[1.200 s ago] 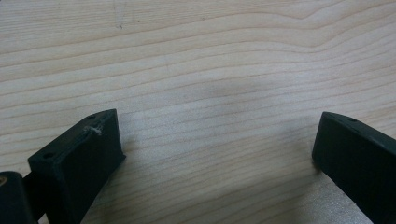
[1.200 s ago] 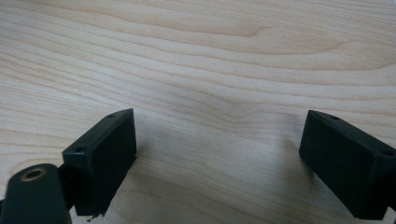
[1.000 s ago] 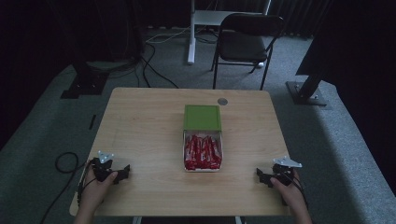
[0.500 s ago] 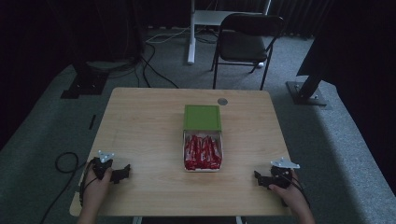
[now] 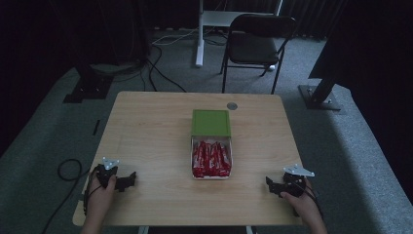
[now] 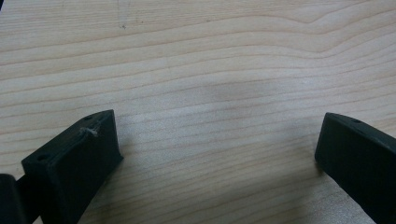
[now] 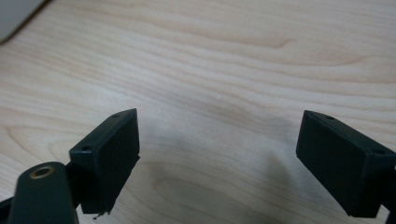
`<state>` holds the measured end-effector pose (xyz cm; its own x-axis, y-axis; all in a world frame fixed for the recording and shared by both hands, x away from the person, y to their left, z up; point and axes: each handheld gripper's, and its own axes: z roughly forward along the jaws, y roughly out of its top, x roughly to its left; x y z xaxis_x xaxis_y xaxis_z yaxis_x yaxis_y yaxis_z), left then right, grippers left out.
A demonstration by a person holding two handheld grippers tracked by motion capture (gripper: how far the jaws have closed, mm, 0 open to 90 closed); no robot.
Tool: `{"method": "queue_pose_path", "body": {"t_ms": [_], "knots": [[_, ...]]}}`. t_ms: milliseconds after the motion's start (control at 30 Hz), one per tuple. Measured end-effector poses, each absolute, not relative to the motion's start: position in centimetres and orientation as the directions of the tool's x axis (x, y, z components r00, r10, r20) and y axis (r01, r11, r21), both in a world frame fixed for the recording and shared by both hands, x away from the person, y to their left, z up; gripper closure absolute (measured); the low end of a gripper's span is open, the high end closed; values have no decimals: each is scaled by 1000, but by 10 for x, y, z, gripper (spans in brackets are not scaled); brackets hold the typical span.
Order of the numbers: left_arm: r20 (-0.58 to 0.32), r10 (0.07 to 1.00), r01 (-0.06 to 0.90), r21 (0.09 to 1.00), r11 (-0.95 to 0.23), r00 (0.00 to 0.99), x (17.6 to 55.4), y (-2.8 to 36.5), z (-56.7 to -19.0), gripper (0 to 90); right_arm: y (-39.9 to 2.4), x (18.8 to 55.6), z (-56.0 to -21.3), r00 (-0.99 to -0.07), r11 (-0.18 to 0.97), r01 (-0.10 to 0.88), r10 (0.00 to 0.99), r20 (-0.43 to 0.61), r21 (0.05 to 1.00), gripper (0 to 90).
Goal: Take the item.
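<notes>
left gripper – jaws wide, empty | right gripper – same | risk: snagging tray rim, spilling red packets

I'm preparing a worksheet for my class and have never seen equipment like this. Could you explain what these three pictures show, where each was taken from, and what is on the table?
No robot is here: a person sits at a wooden table holding a hand-operated claw in each hand. The high view looks down from above, with the left claw and right claw near the table's front edge. The other two pictures come from small cameras riding on each claw, looking along its two black jaws at the bare wood. Both claws are open and hold nothing. At the middle of the table lies a white box packed with red wrapped bars, and its green lid lies just beyond it. A small grey disc is near the far edge.
</notes>
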<state>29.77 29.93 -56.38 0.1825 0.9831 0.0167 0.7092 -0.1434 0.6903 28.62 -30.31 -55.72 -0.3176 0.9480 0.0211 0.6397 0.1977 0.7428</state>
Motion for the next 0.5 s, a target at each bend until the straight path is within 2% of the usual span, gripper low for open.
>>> {"method": "queue_pose_path", "body": {"t_ms": [500], "knots": [[17,983,709,690,-143,182,298,299,-564,4,-277,289,-511,-328,177,575,944,27,799,149]]}}
